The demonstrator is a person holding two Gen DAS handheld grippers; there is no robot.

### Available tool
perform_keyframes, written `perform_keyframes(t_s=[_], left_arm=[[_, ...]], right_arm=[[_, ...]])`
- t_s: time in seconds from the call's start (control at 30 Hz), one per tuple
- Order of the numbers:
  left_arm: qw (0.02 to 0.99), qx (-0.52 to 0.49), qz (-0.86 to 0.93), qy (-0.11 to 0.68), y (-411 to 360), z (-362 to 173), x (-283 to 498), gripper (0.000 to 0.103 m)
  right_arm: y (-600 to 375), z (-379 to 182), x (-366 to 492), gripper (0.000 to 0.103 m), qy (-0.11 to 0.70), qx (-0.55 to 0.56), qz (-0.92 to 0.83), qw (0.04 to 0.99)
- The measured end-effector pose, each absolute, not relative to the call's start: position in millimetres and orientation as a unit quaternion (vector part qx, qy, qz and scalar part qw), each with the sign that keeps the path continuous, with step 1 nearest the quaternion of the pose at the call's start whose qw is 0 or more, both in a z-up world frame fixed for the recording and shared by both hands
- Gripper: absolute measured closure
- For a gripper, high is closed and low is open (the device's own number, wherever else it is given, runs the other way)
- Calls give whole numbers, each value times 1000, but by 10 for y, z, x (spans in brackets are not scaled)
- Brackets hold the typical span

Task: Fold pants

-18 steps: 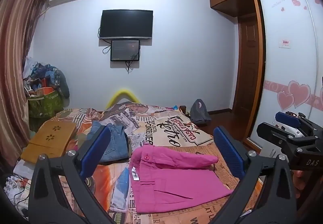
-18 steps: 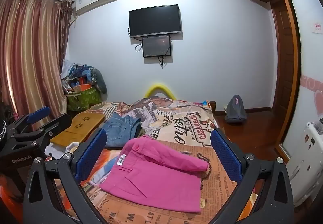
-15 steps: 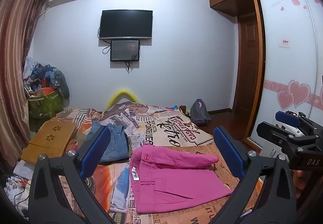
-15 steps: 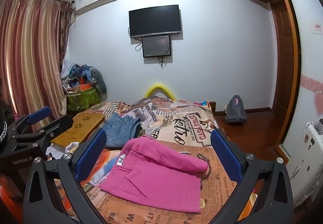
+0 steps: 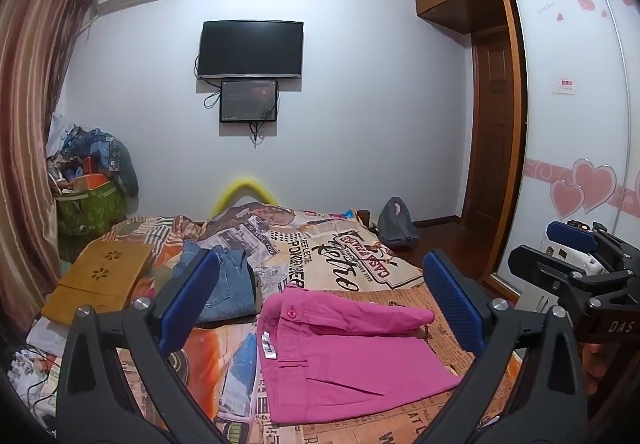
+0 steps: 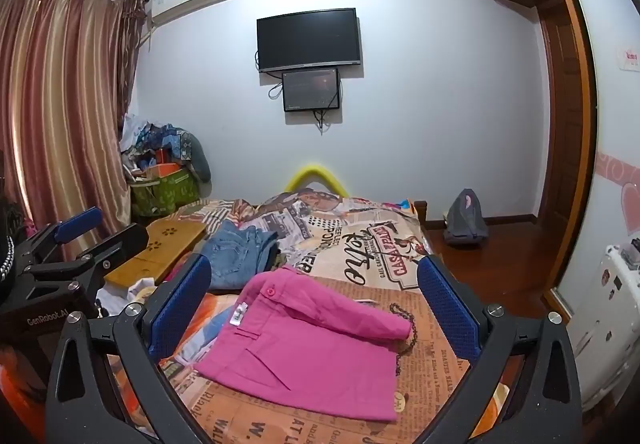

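Note:
Pink pants lie folded into a compact rectangle on the bed, waistband button toward the far side; they also show in the right wrist view. My left gripper is open and empty, held above and in front of the pants. My right gripper is open and empty, also held off the pants. Each gripper shows at the edge of the other's view: the right one and the left one.
The bed has a printed newspaper-pattern cover. Folded blue jeans and a wooden lap tray lie at far left. A grey backpack sits on the floor by the wardrobe. Curtains hang left.

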State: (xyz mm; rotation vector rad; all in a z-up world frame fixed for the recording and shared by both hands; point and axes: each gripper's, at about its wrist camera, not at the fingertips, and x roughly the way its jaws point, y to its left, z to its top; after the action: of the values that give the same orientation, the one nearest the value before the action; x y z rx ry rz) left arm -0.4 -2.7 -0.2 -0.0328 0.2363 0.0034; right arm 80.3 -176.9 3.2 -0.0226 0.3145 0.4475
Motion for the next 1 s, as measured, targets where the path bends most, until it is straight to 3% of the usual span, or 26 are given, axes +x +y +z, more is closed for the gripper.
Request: perform_keyframes(t_s=[1.0], left_arm=[[993, -15, 0, 115, -36, 6, 23, 0]], right_arm=[[-1759, 14, 804, 0, 154, -13, 221, 963]])
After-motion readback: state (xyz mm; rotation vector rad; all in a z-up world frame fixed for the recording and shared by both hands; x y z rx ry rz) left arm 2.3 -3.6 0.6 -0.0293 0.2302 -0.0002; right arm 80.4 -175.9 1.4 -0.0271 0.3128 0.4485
